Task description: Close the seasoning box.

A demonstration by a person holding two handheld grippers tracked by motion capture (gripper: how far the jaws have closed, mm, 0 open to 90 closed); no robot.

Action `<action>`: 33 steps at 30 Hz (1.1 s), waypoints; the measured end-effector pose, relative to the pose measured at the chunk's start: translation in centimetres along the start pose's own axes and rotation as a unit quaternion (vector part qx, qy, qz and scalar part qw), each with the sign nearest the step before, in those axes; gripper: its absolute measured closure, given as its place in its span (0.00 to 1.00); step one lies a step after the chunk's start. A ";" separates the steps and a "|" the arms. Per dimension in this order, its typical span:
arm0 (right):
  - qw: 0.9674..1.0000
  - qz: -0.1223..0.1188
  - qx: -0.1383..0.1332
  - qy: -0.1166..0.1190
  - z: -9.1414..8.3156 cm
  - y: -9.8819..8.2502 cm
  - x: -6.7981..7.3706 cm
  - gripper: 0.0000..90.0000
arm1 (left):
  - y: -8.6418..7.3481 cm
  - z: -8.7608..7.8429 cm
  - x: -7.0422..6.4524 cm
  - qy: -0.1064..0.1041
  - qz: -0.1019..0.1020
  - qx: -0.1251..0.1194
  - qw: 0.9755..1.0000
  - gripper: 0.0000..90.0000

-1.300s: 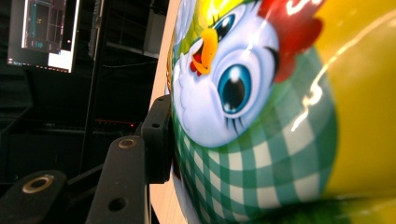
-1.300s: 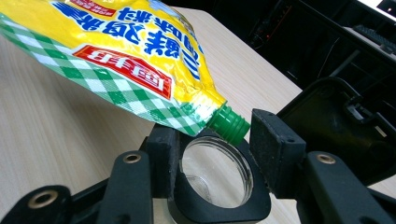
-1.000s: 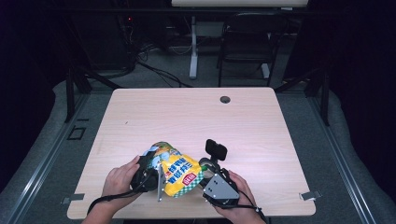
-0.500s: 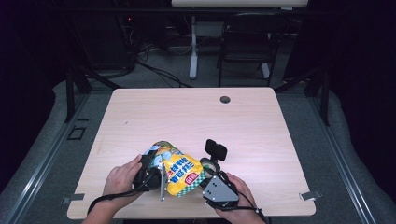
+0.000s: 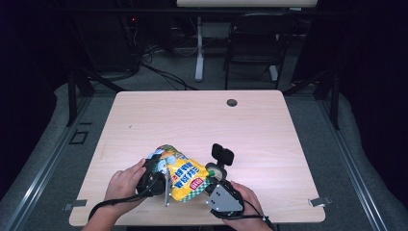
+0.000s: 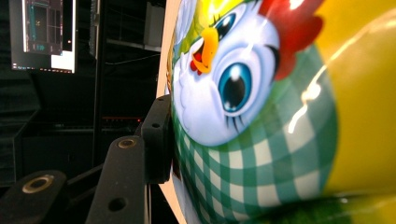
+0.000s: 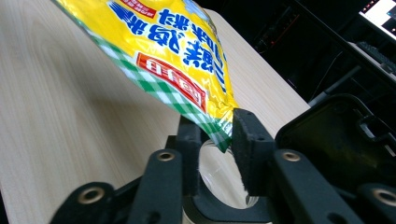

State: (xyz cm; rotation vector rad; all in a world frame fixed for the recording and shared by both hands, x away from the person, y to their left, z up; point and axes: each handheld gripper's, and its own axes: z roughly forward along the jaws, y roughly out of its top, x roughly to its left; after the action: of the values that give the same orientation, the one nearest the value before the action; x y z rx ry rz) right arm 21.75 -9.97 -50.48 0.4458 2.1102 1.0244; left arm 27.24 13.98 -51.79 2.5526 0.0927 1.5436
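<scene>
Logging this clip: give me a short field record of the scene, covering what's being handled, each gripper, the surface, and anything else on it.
item: yellow snack bag with a cartoon chick and green check print, held up off the table between both grippers
left gripper: jaw pad pressed against the bag's chick end
right gripper: jaws have just been closing; the bag's sealed corner sits between them, a gap showing at one pad
surface: light wooden table
other: round cable hole near the far edge
</scene>
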 end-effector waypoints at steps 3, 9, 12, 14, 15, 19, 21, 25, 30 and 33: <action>1.000 -0.002 0.004 0.001 0.0 0.0 0.0 0.86 | 0.0 0.0 0.1 0.001 0.001 0.002 1.000 0.61; 1.000 -0.020 0.011 -0.007 0.0 0.1 0.2 0.92 | 0.1 0.0 0.0 0.006 0.005 0.004 1.000 0.61; 1.000 -0.026 0.014 -0.010 0.1 0.1 0.3 0.94 | 0.1 0.0 0.0 0.006 0.007 0.003 1.000 0.61; 0.999 -0.029 0.014 -0.012 0.1 0.1 0.4 0.95 | 0.1 0.1 0.0 0.007 0.009 0.003 1.000 0.61; 0.999 -0.034 0.017 -0.013 0.2 0.1 0.5 0.96 | 0.2 0.1 0.0 0.007 0.011 0.004 1.000 0.61; 0.999 -0.042 0.018 -0.016 0.2 0.1 0.6 0.98 | 0.2 0.0 0.1 0.007 0.013 0.006 1.000 0.61; 0.999 -0.045 0.019 -0.018 0.2 0.1 0.6 1.00 | 0.2 0.0 0.2 0.007 0.013 0.006 1.000 0.61; 0.998 -0.050 0.020 -0.021 0.2 0.2 0.7 1.00 | 0.2 0.0 0.2 0.010 0.016 0.007 1.000 0.61; 0.998 -0.051 0.023 -0.023 0.2 0.2 0.8 1.00 | 0.3 0.0 0.3 0.008 0.018 0.008 1.000 0.61; 0.998 -0.053 0.024 -0.024 0.2 0.2 0.9 1.00 | 0.4 0.0 0.4 0.010 0.025 0.010 1.000 0.61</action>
State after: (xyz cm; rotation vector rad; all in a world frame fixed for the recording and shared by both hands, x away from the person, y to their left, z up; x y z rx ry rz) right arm 21.33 -9.26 -50.83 0.3746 2.0948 0.8961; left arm 27.39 13.68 -51.37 2.5729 0.0467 1.5949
